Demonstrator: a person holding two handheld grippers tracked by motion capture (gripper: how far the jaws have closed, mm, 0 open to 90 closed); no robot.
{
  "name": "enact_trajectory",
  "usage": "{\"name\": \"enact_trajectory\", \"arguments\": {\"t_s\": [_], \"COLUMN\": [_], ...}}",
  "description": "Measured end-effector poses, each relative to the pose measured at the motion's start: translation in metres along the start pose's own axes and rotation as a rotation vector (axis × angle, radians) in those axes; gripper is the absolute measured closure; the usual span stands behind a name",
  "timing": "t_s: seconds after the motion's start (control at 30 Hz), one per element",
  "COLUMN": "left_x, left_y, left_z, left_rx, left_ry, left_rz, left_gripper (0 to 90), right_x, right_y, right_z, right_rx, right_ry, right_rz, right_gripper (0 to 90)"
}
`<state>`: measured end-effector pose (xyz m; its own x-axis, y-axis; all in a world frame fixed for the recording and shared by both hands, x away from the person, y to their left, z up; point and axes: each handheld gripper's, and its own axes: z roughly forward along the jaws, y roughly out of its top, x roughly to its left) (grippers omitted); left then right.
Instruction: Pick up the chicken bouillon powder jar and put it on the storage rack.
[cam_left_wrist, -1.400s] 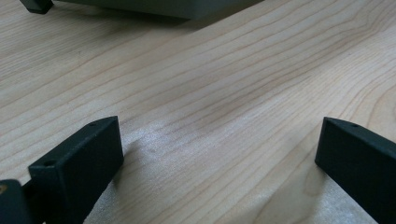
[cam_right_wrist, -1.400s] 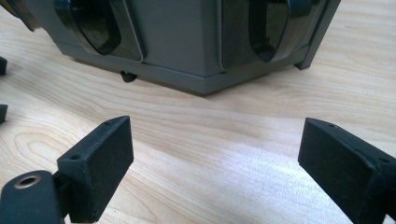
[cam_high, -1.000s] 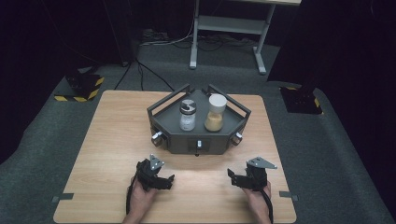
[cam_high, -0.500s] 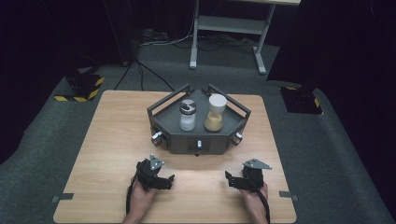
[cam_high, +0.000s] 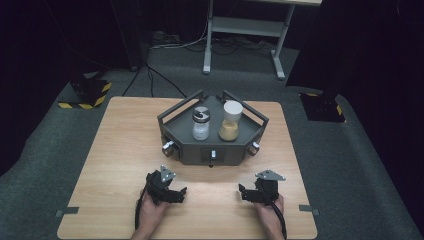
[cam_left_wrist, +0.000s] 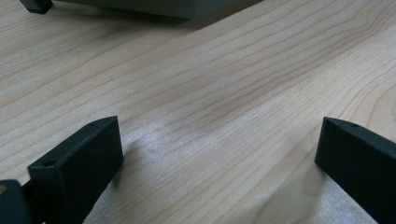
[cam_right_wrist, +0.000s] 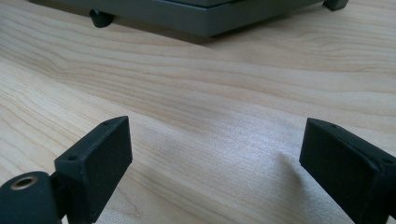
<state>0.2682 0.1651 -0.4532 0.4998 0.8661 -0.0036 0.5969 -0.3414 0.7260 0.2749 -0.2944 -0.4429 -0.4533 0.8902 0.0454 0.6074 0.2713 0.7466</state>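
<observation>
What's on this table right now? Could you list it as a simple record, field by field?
surface: wooden table
centrepiece: dark grey tray with raised rails and knobs on its front
in tray, left: clear jar with black-and-white lid
in tray, right: jar of tan powder with white lid
left gripper: held by a hand, jaws open, holding nothing
right gripper: held by a hand, jaws open, holding nothing
both grippers: low over the near part of the table, short of the tray

Lab: hazard-striped floor blocks (cam_high: 85, 92), dark curtains (cam_high: 60, 30)
</observation>
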Motion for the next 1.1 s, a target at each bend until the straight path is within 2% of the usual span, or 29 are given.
{"name": "enact_trajectory", "arguments": {"t_s": [0.07, 0.17, 1.1], "left_x": [0.0, 0.0, 0.0], "left_y": [0.0, 0.0, 0.0], "left_z": [0.0, 0.0, 0.0], "left_rx": [0.0, 0.0, 0.0], "left_ry": [0.0, 0.0, -0.001], "left_rz": [0.0, 0.0, 0.001], "left_gripper": [0.9, 0.9, 0.6], "right_x": [0.001, 0.011, 0.012], "right_y": [0.0, -0.001, -0.003], "right_z": [0.003, 0.005, 0.004], "right_rx": [0.014, 0.019, 0.01], "right_ry": [-0.005, -0.042, -0.045], "right_rz": [-0.003, -0.049, -0.049], "right_gripper": [8.1, 8.2, 11.8]}}
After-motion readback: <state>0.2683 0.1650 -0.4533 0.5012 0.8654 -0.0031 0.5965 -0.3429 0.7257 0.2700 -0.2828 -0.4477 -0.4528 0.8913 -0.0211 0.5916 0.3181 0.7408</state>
